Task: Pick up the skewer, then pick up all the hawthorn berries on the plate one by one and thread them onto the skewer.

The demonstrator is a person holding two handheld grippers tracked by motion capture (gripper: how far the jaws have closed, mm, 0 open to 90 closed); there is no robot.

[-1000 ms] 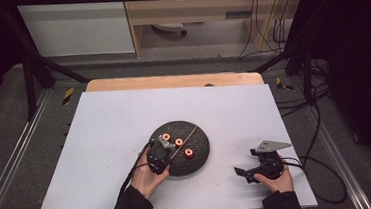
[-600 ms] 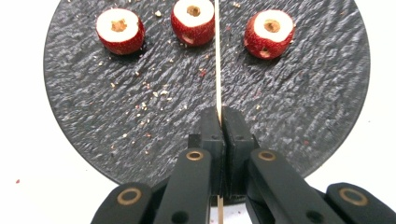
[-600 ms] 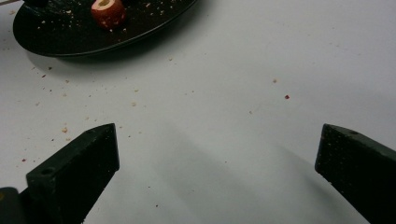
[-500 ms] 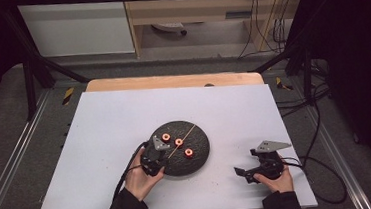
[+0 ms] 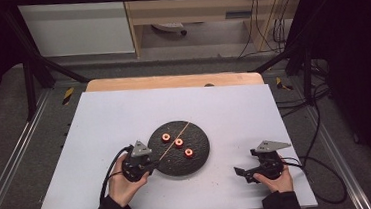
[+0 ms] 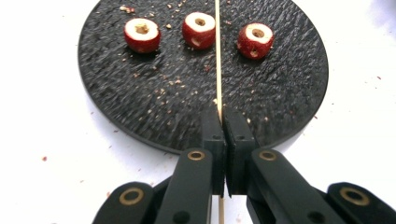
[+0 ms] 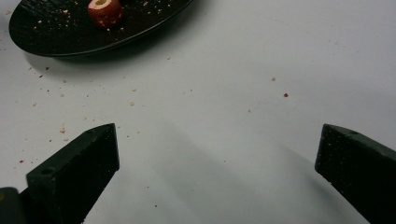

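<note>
A round black plate (image 5: 201, 159) (image 6: 140, 102) holds three red cored fruits in a row (image 5: 166, 137) (image 5: 178, 142) (image 5: 189, 153). My left gripper (image 5: 151, 164) (image 6: 223, 114) sits at the plate's near-left edge, shut on a thin wooden skewer (image 5: 183, 130) (image 6: 217, 56). The skewer reaches across the plate and passes just beside the middle fruit (image 6: 199, 29), between it and the right-hand fruit (image 6: 254, 39). My right gripper (image 5: 242, 172) (image 7: 217, 144) rests on the table right of the plate, jaws wide open with nothing between them.
The white table top (image 5: 114, 115) is dotted with red and tan crumbs around the plate. One fruit (image 7: 105, 10) on the plate's rim side (image 7: 56, 32) shows ahead of the right gripper. A wooden strip (image 5: 171, 81) runs along the far edge.
My left gripper has drawn back to the left, off the plate, taking the skewer with it. The right gripper has stayed put.
</note>
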